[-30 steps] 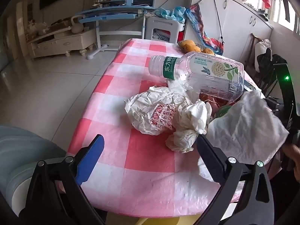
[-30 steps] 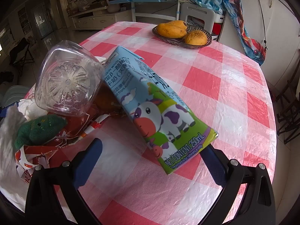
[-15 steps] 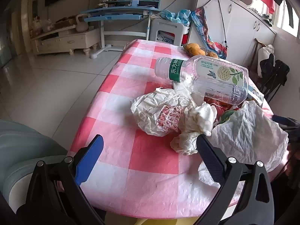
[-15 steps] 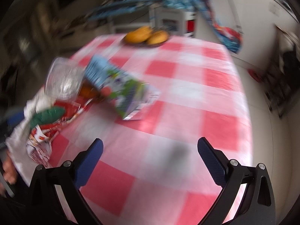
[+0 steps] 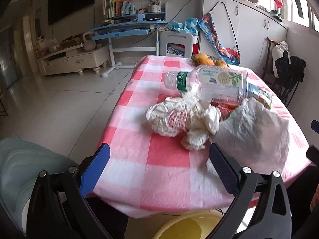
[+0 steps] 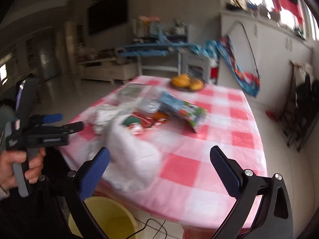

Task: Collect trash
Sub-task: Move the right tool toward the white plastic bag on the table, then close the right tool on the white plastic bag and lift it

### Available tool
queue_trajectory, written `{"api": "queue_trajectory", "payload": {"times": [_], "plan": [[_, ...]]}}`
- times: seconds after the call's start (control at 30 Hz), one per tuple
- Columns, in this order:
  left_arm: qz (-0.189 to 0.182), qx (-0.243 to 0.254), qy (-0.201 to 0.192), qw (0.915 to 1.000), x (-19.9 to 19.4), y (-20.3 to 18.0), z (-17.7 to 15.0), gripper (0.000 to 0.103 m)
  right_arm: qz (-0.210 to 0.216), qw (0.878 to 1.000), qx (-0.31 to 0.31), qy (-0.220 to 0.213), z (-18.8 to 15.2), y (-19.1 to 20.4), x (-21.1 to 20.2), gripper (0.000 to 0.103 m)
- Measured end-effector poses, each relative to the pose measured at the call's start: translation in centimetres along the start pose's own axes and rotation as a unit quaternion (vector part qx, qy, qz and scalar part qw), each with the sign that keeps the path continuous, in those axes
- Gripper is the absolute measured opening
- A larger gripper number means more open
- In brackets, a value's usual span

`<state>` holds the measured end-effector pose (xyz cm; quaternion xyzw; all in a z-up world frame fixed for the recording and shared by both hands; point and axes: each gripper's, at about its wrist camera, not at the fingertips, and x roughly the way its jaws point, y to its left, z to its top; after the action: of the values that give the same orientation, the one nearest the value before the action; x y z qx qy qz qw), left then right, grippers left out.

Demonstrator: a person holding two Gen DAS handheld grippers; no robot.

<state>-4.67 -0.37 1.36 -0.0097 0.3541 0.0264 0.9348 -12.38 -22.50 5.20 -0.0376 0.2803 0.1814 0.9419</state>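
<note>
A heap of trash lies on the pink checked table: crumpled white paper, a clear plastic bottle on its side, a white tissue sheet, red wrappers and a milk carton. My left gripper is open, low at the table's near edge, short of the paper. In the blurred right wrist view my right gripper is open above the near edge, with the tissue between and beyond its fingers. A yellow bucket stands on the floor under the table edge.
A dish of oranges sits at the table's far end. A hand holds the left gripper's handle at the left of the right wrist view. A pale chair stands at left. Dark folding chairs are to the right.
My right gripper has pulled back and up, away from the carton and bottle, to the near table edge. The left gripper has backed off slightly and risen; both stay open.
</note>
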Motion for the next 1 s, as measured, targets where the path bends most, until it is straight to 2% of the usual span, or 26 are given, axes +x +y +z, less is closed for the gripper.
{"api": "queue_trajectory", "payload": {"times": [0.1, 0.3, 0.5, 1.0], "plan": [[0.003, -0.002, 0.003, 1.0000, -0.5, 0.3, -0.6, 0.096, -0.005, 0.999, -0.030, 0.013, -0.6, 1.0, 0.8, 0.097], [0.006, -0.011, 0.012, 0.9999, -0.3, 0.9, -0.8, 0.096, -0.010, 0.999, -0.040, 0.006, -1.1, 1.5, 1.1, 0.097], [0.004, -0.012, 0.018, 0.9998, 0.1, 1.0, -0.9, 0.096, -0.024, 0.999, -0.023, 0.005, -1.5, 1.4, 1.5, 0.097], [0.002, -0.017, 0.023, 0.9996, 0.6, 0.8, -1.1, 0.096, 0.006, 1.000, -0.026, 0.010, -1.4, 2.0, 2.1, 0.094]]}}
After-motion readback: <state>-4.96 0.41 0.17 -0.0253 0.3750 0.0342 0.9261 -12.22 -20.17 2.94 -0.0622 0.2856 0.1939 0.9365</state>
